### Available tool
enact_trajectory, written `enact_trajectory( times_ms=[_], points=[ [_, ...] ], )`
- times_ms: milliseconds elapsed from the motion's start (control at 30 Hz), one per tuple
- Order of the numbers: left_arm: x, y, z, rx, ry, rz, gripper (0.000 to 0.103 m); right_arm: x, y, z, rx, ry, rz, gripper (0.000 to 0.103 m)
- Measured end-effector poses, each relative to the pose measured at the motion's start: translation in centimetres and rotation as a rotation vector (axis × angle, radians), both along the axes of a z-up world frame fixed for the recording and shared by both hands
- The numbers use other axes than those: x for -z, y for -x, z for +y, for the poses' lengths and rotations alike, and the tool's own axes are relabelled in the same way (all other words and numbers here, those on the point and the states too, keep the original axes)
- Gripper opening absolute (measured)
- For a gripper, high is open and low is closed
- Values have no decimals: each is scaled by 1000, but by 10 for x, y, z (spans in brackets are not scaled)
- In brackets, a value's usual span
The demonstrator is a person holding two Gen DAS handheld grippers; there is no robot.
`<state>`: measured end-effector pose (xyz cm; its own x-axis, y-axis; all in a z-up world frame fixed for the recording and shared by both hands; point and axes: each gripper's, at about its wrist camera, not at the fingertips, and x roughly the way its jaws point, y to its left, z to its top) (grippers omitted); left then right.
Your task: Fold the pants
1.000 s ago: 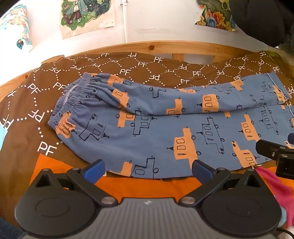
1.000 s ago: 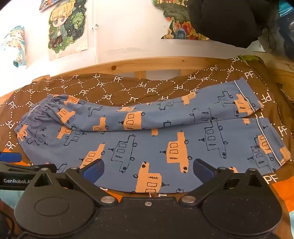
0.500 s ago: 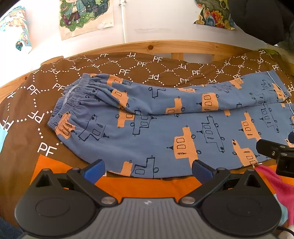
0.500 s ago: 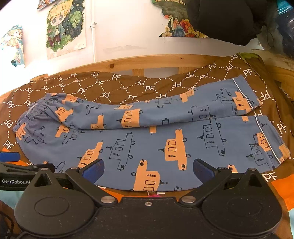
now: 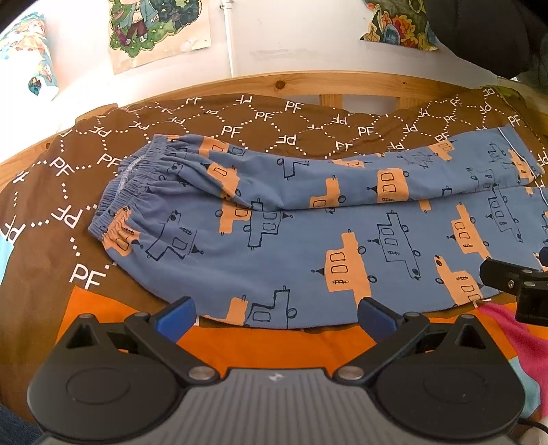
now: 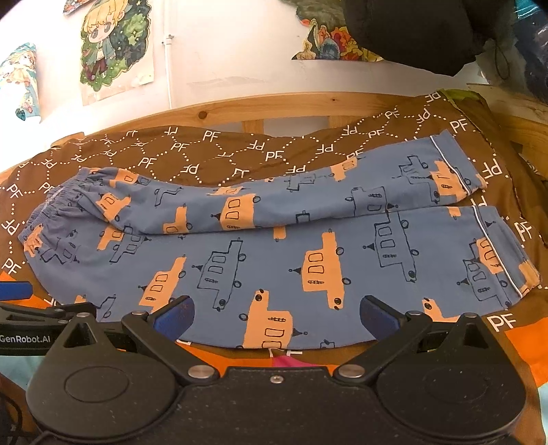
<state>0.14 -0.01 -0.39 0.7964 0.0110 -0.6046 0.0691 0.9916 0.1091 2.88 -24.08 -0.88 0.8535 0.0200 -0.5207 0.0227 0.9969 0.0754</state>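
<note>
A pair of blue pyjama pants printed with orange and outlined boats lies flat on a brown bedspread marked with white "PF" letters and dotted hexagons. The elastic waistband is at the left and the two white-piped cuffs are at the right. The legs run side by side, the far leg resting partly over the near one along the middle.

The left gripper hovers at the near edge of the pants, toward the waist half. Its blue-tipped fingers are spread wide and hold nothing; the near hem of the pants lies between and just beyond them. The right gripper is likewise spread wide and empty, its fingertips over the near edge of the near leg, toward the cuff half. Each claw shows at the edge of the other's view.

Near the pants, the bedding has an orange band, with a pink patch at the right. Beyond the bedspread stands a wooden bed rail against a white wall hung with cartoon posters. A dark garment hangs at the upper right. No containers are in sight.
</note>
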Motion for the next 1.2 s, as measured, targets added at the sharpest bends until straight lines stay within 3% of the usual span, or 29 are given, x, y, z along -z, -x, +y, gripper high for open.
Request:
enact_trajectory(
  times_ms=[1200],
  points=[
    [4,-2,1,-5,5,28,103,3,0,-1,3,-8,16,102]
  ],
)
